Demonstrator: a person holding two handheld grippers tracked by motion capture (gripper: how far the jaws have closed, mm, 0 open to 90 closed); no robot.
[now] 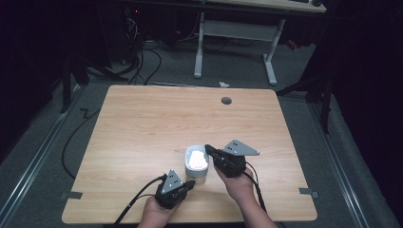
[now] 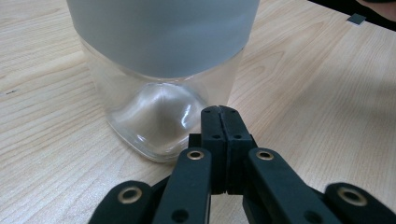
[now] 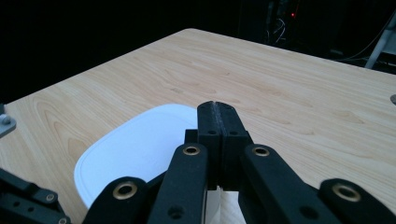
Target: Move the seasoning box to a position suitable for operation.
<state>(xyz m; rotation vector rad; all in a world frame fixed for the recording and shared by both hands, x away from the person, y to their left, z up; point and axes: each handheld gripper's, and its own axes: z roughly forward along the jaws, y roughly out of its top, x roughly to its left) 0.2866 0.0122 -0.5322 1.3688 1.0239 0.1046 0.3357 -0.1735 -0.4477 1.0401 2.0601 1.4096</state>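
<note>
A clear glass jar [image 1: 196,164] with a white lid stands near the front middle of the wooden table [image 1: 142,123]. My left gripper [image 1: 190,182] is shut with nothing in it, its tips close to the jar's lower front side. In the left gripper view its jaws [image 2: 220,111] meet just before the jar's glass base [image 2: 159,116]. My right gripper [image 1: 207,148] is shut and empty too, held over the jar's right edge. The right gripper view has its tips [image 3: 216,108] above the white lid [image 3: 135,149].
A round grey cable hole [image 1: 226,100] sits near the table's far edge. Cables trail from both grippers off the front edge. Beyond the table stands a white desk frame [image 1: 235,33], with cables on the floor.
</note>
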